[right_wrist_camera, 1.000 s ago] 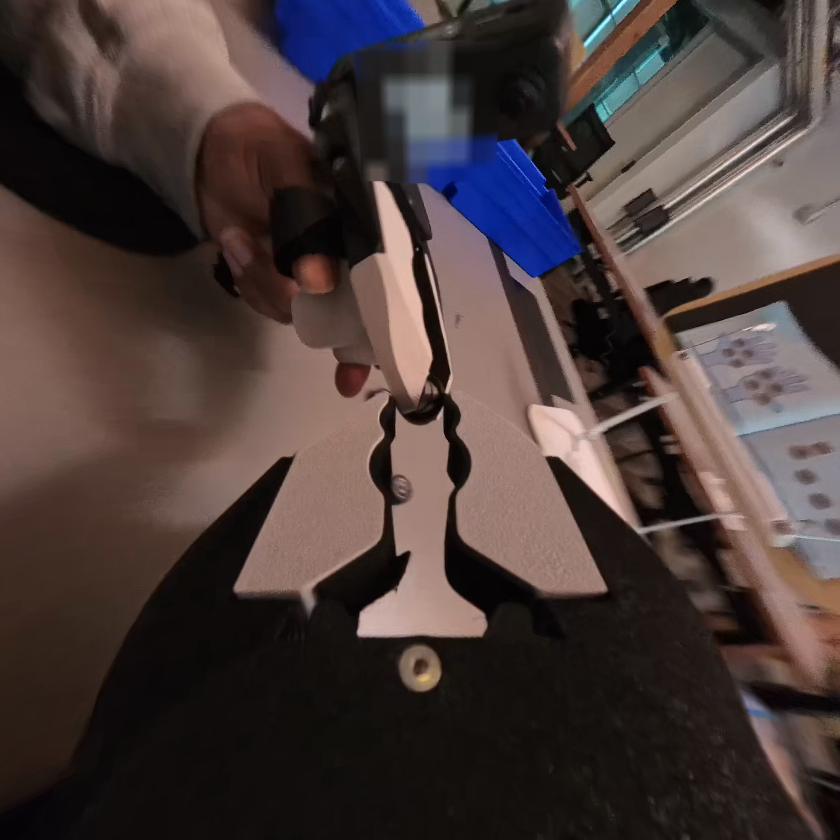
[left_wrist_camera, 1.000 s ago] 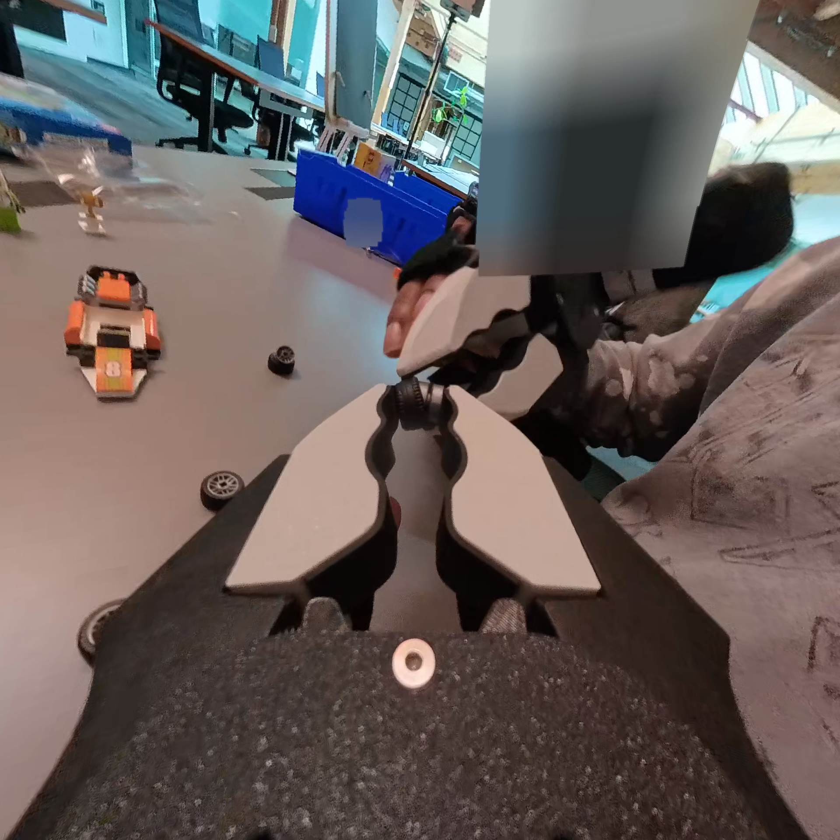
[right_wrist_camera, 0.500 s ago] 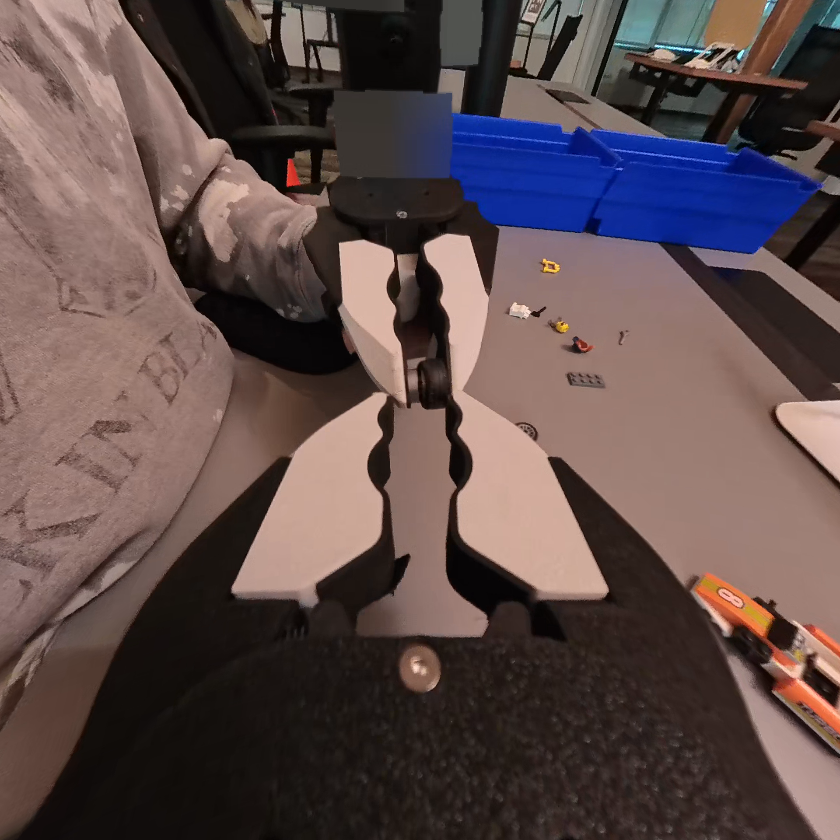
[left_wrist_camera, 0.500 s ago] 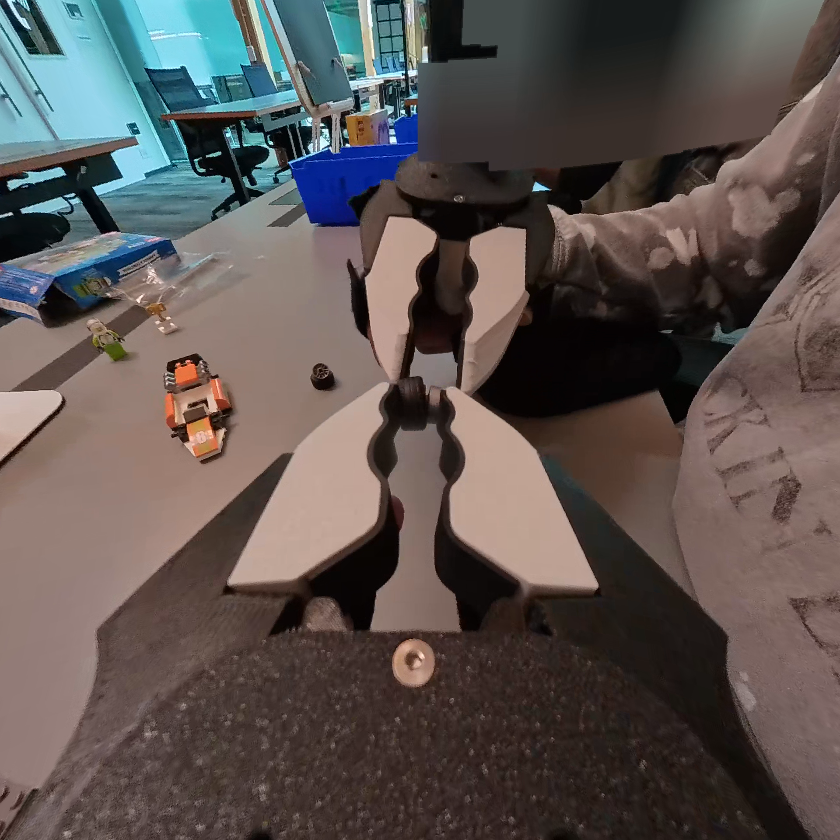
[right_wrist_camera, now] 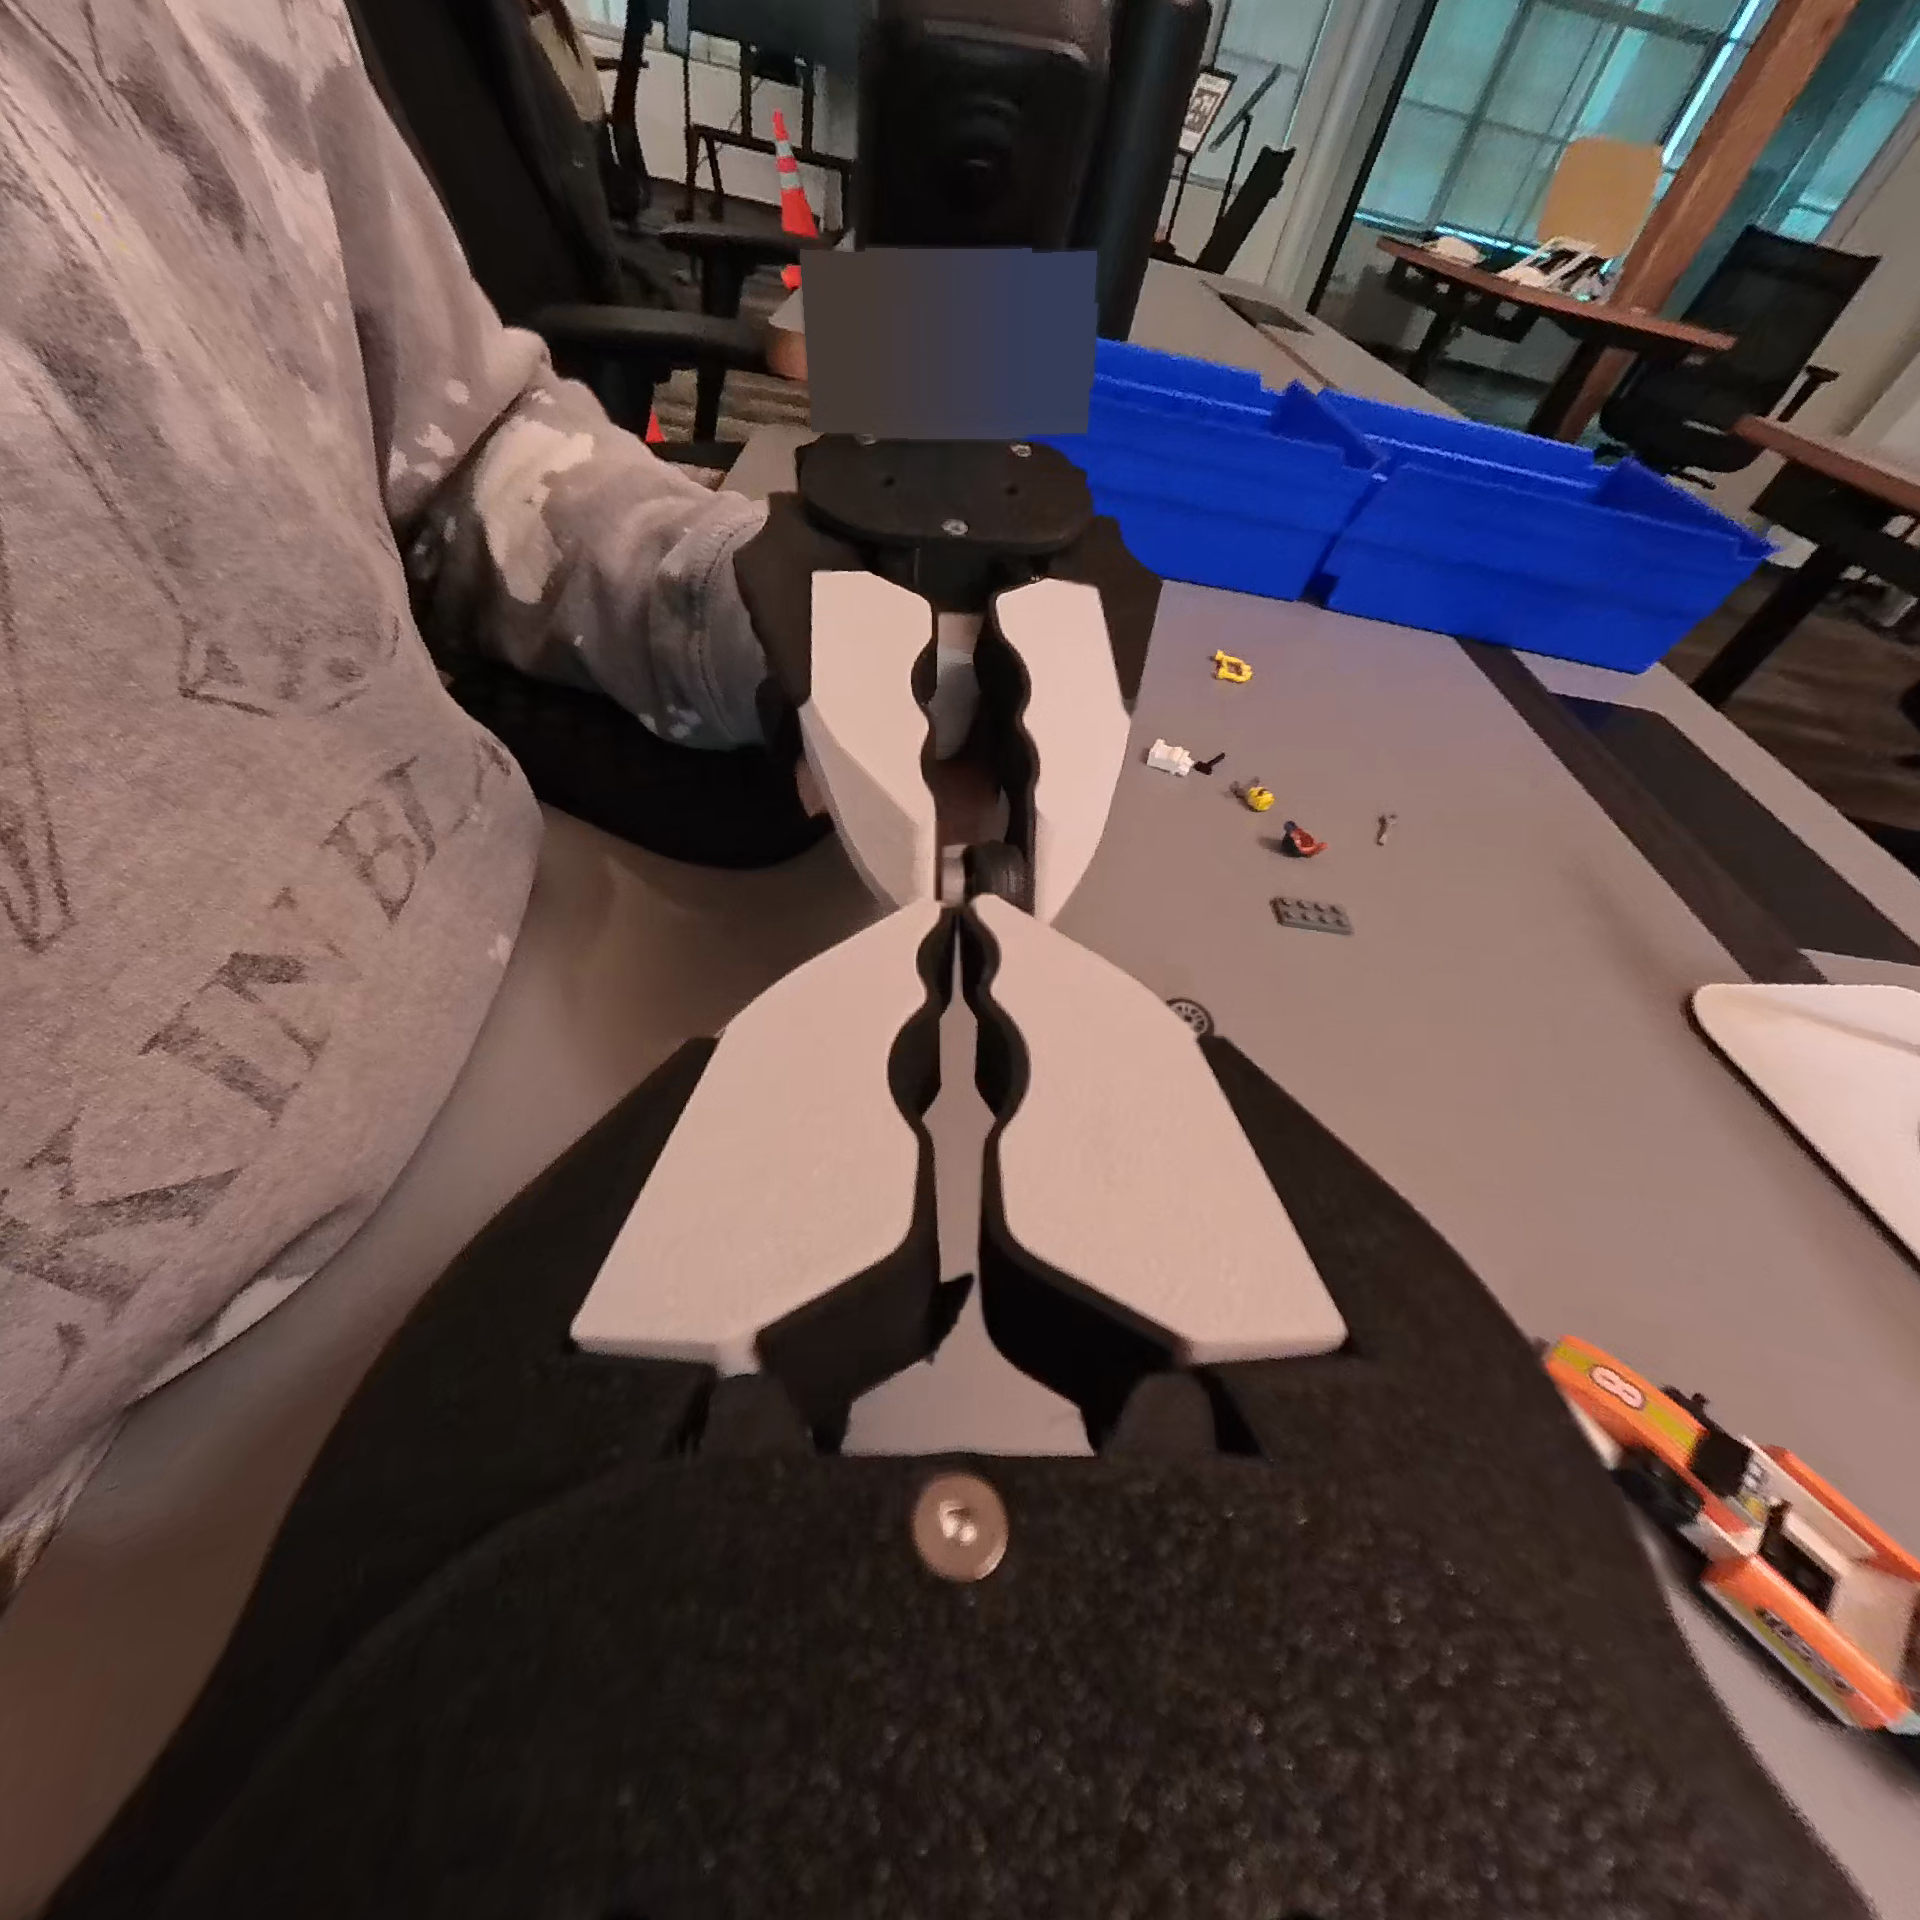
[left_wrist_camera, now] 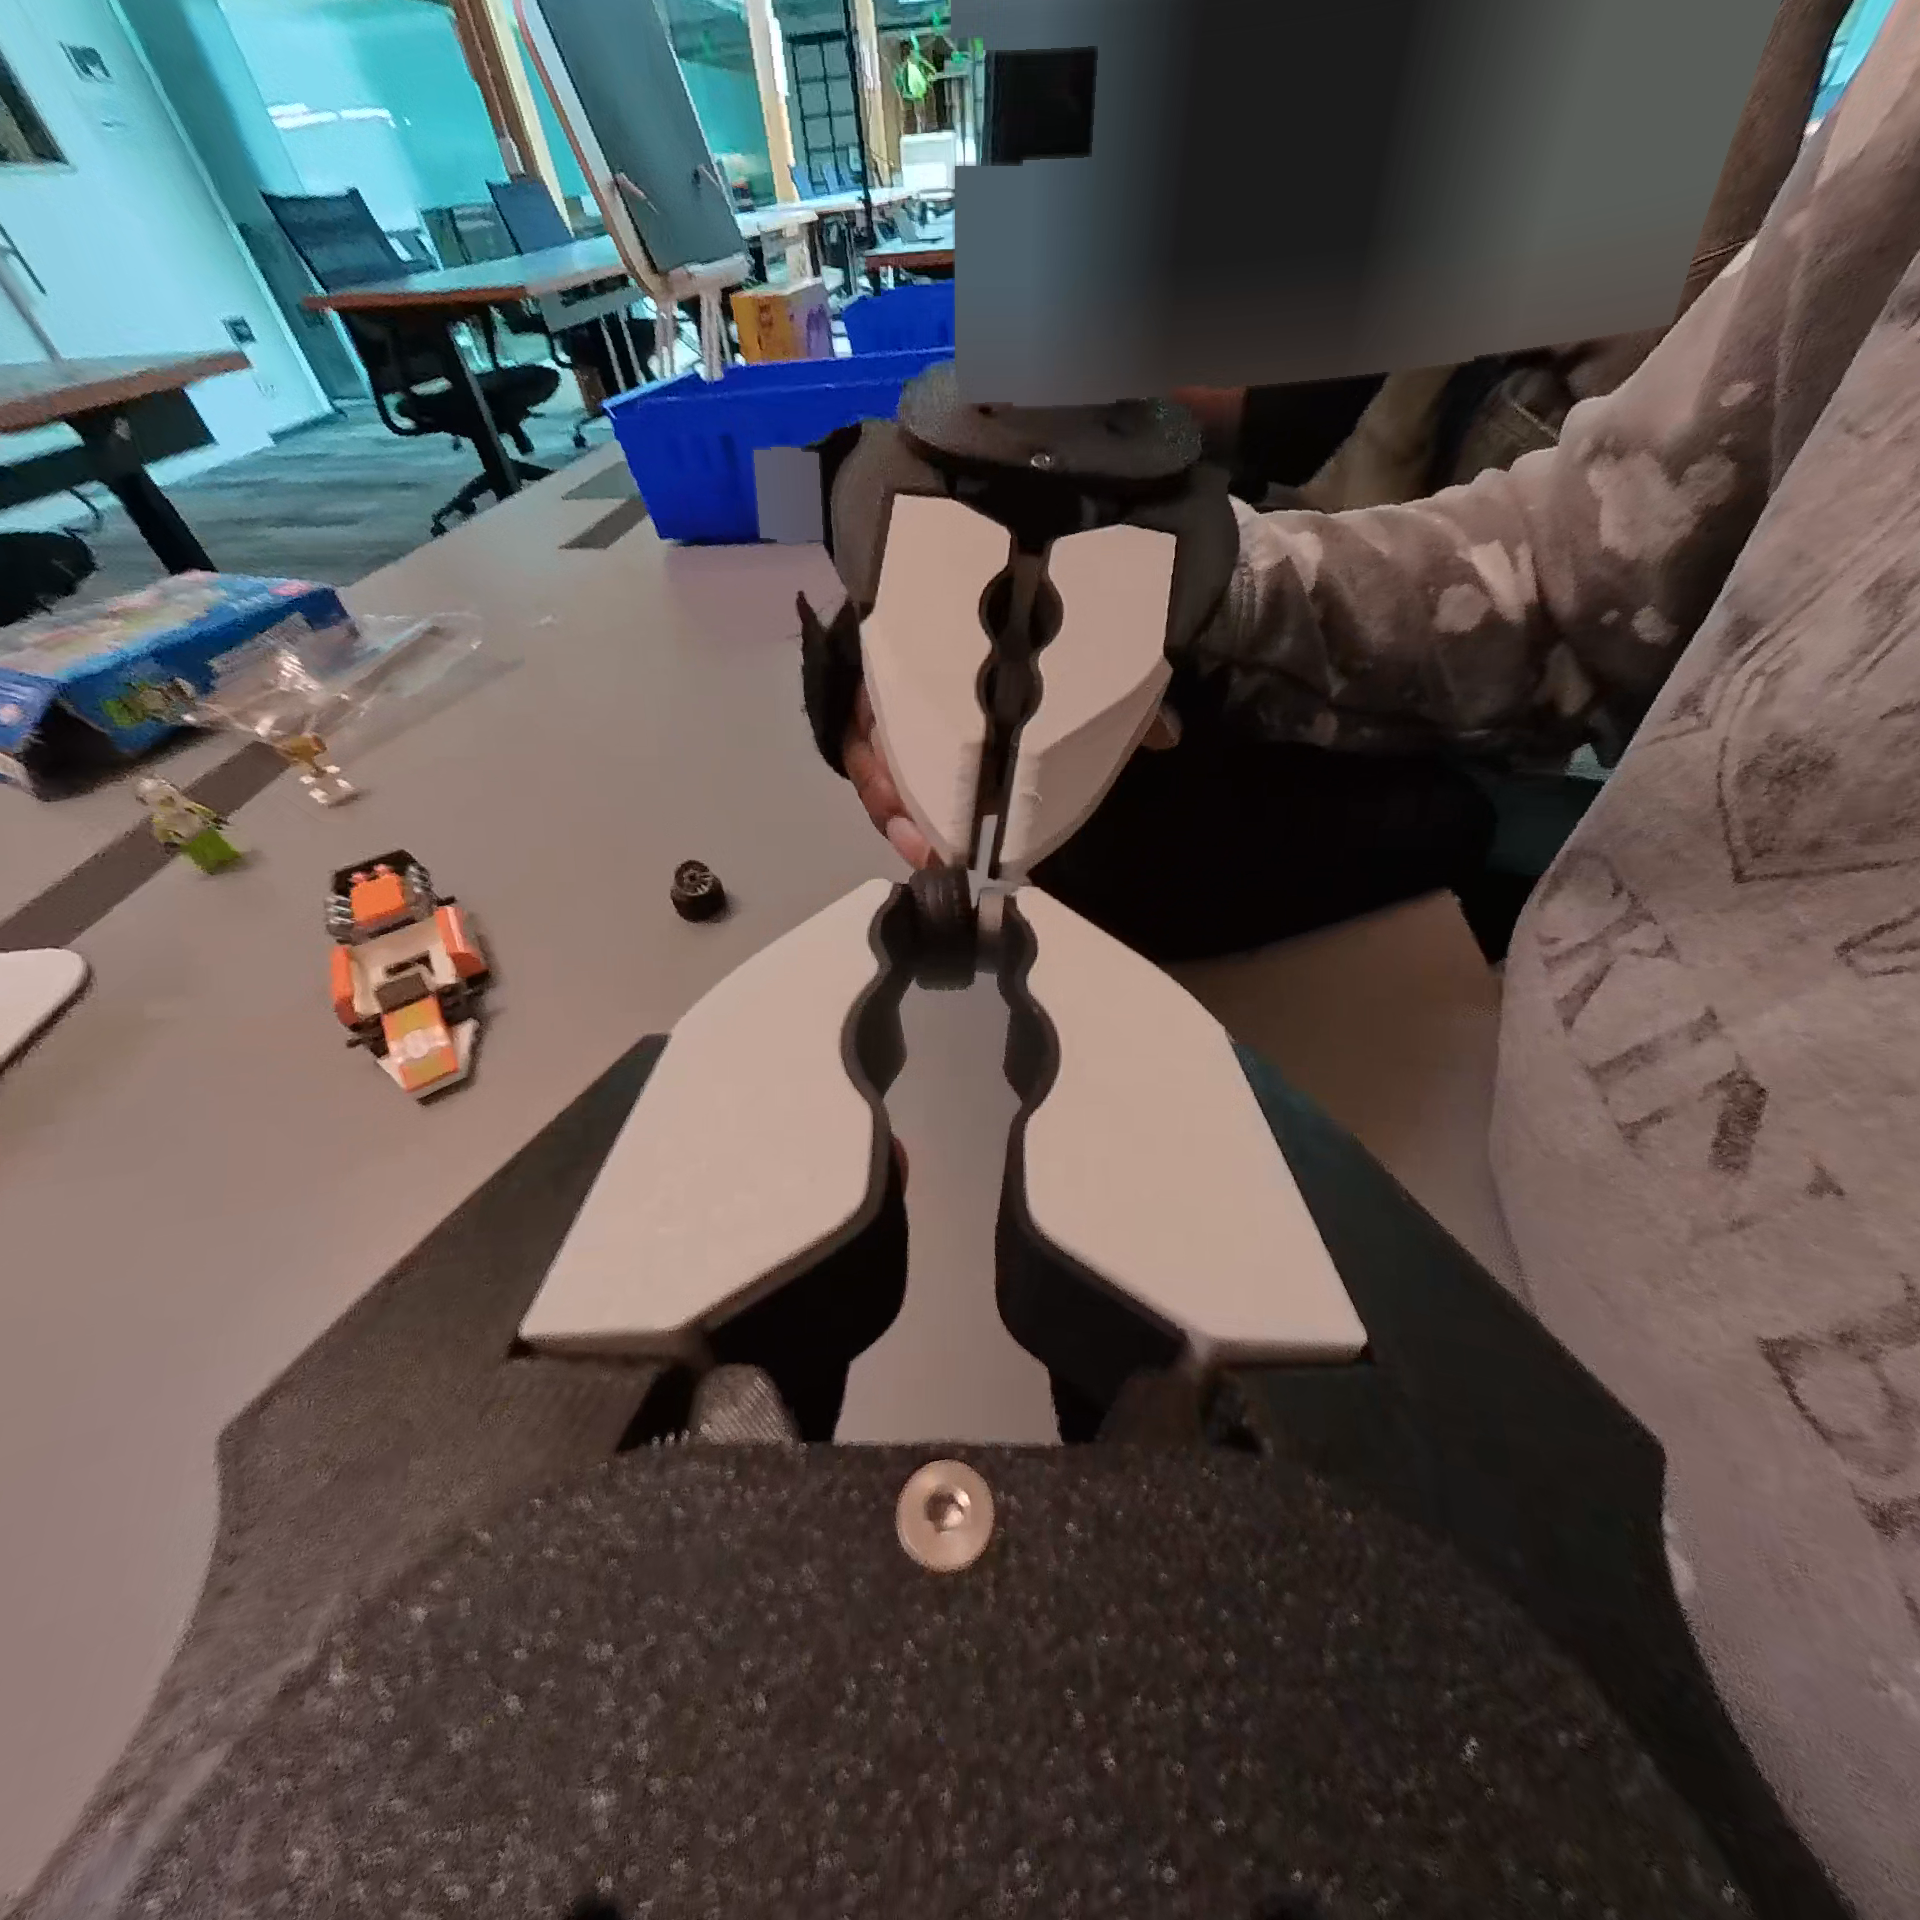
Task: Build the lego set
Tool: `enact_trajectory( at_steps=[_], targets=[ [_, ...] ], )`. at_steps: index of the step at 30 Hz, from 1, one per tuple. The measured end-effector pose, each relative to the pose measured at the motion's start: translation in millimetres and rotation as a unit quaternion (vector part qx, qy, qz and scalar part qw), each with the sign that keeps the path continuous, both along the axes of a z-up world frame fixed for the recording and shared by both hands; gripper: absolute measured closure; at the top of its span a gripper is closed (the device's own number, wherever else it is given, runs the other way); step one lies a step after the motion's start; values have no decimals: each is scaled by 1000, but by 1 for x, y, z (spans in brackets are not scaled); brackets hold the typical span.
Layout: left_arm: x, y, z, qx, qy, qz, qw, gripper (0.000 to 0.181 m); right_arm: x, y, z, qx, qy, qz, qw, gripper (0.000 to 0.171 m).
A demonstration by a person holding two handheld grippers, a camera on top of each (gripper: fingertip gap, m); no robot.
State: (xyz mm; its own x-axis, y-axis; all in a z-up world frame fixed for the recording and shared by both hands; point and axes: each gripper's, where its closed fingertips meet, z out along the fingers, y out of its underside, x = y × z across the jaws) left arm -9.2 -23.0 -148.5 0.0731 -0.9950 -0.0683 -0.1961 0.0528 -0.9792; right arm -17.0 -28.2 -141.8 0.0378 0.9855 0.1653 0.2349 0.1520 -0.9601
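Above the grey table, left gripper pinches a black wheel tip-to-tip w/ right gripper, nearly closed on a thin grey pin.

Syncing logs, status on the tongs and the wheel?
Left tongs shut on black wheel. Right tongs shut on pale axle piece, tip to tip. Orange car waits on table, path clear.

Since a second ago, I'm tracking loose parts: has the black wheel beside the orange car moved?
No. The wheel lies right of the orange car, as before.
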Motion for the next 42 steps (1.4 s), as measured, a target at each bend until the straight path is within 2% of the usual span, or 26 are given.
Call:
enact_trajectory(
  at_steps=[5,10,18,23,28,37,42],
  targets=[
    [1,-2,-8,29,18,1,999,165,0,4,-5,-23,-3,-6,1000,152],
    [4,-8,-7,59,8,-9,998,165,2,-3,-11,-73,-3,28,997,144],
    [5,0,-22,9,27,1,1000,165,7,8,-12,-91,22,11,996,149],
    [3,12,-60,-74,115,25,990,165,7,18,-42,-75,-54,-22,995,149],
    [0,8,-95,-126,206,22,970,164,8,20,-74,-62,-140,-35,988,149],
    [-7,2,-94,-103,233,3,967,148,5,13,-99,-52,-203,-20,978,149],
    [-22,-5,-90,-75,257,-21,963,150,2,0,-103,-33,-216,24,976,146]
  ],
)
